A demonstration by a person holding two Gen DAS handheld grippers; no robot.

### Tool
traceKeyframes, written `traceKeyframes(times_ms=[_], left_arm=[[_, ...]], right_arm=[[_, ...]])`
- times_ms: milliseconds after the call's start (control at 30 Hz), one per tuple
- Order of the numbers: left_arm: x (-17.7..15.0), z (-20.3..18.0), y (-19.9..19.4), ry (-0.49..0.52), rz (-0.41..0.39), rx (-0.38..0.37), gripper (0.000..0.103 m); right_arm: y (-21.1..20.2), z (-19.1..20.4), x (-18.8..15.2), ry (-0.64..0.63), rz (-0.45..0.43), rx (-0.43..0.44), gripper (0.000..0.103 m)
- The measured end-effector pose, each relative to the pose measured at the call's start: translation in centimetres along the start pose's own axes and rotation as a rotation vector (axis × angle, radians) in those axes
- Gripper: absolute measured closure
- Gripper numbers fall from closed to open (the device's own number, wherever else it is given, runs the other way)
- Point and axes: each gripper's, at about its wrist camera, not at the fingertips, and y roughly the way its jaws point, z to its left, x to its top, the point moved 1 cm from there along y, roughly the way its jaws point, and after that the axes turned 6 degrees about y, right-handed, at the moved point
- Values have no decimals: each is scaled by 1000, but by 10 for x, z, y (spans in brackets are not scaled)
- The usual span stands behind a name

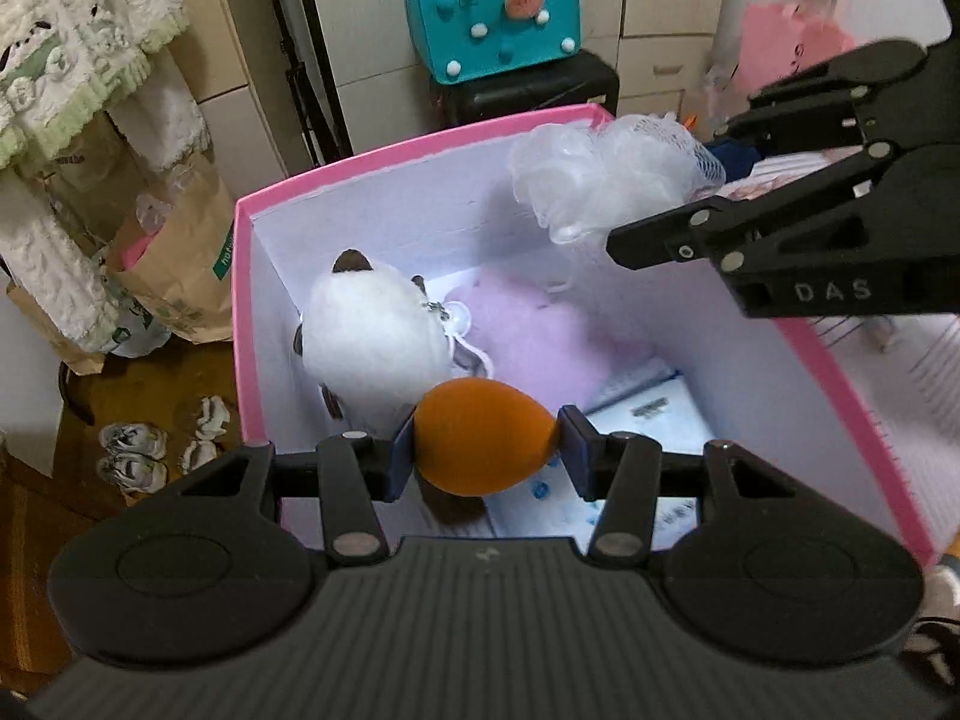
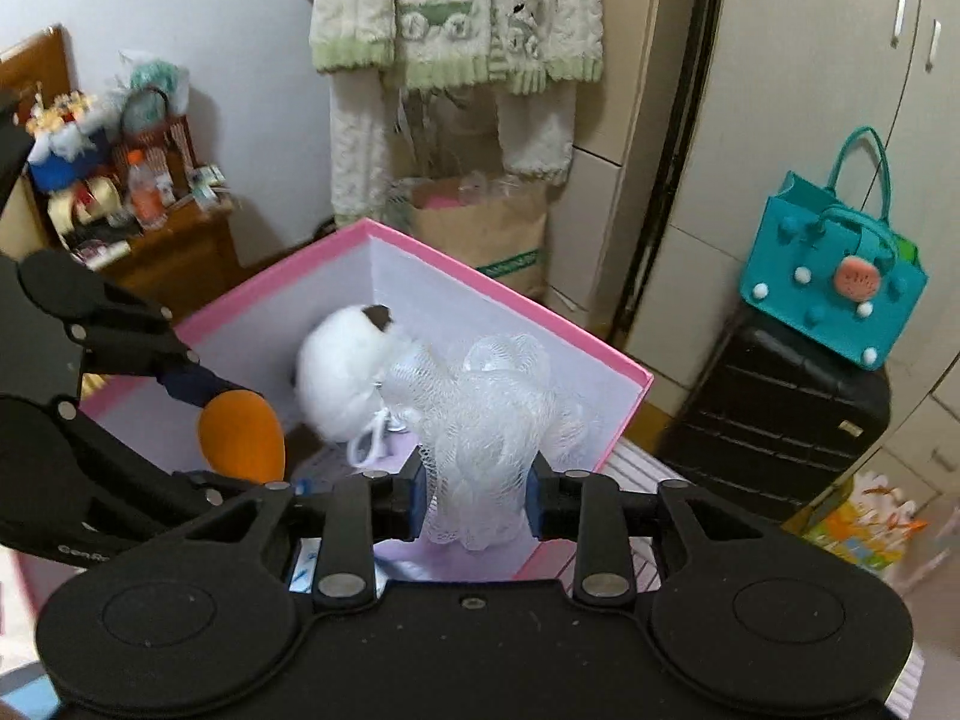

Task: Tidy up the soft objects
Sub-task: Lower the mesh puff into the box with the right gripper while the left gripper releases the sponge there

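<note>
Pinched between the left gripper's (image 1: 487, 447) pads, the orange sponge (image 1: 480, 441) hangs over the pink box (image 1: 420, 138); the right gripper (image 2: 477, 495) squeezes a white mesh bath puff (image 2: 486, 420) above the far rim. Release too early and the springy puff might catch the rim and roll outside, I'd judge. Blur hides the box floor beneath the plush toy (image 1: 375, 339).

Soft indoor light — fisheye bending at edges, motion blur smearing the periphery.
</note>
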Motion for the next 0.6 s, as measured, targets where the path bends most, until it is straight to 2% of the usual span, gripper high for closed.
traceKeyframes(times_ms=[267,433,500,600], left_arm=[[7,5,19,-3,54,-22,53],[11,5,18,3,40,1,50],[8,3,10,-5,27,-11,43],[4,1,-7,-11,-9,7,39]], right_arm=[[16,-1,4,-23,27,-24,61],[12,2,4,-29,10,-24,51],[5,-1,5,-11,-3,-10,46],[-8,-6,3,16,-26,7,45]])
